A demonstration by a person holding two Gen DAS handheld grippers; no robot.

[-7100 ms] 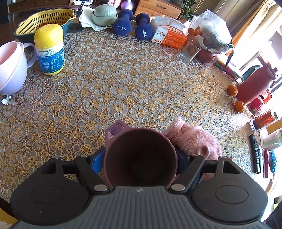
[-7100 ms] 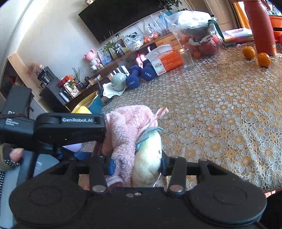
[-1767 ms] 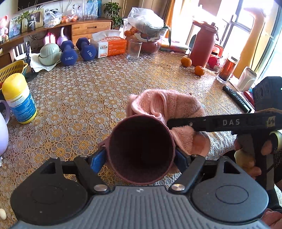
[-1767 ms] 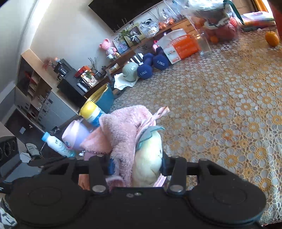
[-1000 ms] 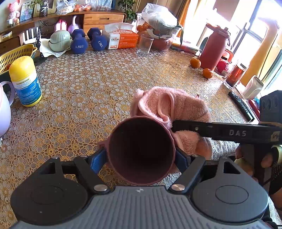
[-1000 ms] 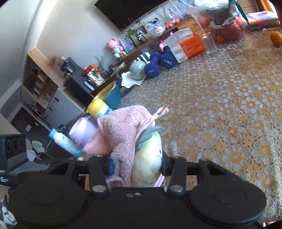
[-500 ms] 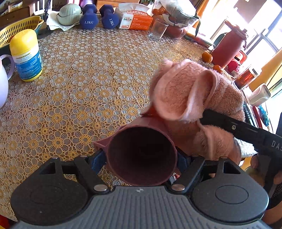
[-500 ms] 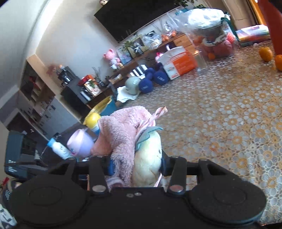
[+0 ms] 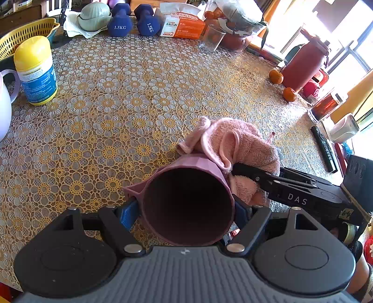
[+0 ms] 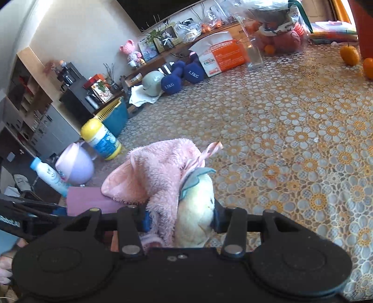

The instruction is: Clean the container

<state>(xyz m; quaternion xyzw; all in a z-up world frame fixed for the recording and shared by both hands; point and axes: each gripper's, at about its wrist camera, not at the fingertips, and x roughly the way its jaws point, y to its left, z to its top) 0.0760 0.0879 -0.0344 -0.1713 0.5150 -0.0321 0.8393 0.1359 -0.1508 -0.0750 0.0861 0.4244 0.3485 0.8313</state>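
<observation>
My left gripper is shut on a mauve faceted cup whose dark mouth faces the camera above the table's near edge. A fluffy pink cloth presses against the cup's upper right outer wall. My right gripper is shut on that pink cloth, bunched with a pale yellow and teal part. In the right wrist view the cup's side shows at the left, touching the cloth. The right tool's black body reaches in from the right in the left wrist view.
Lace tablecloth covers the table. Yellow-lidded canister, lilac jug and yellow basket stand left. Blue dumbbells, tissue box and glass line the back. Red flask, oranges and remote sit right.
The cloth has come down from over the cup's rim to its upper right outer wall. The left gripper and cup tilted further down toward the table.
</observation>
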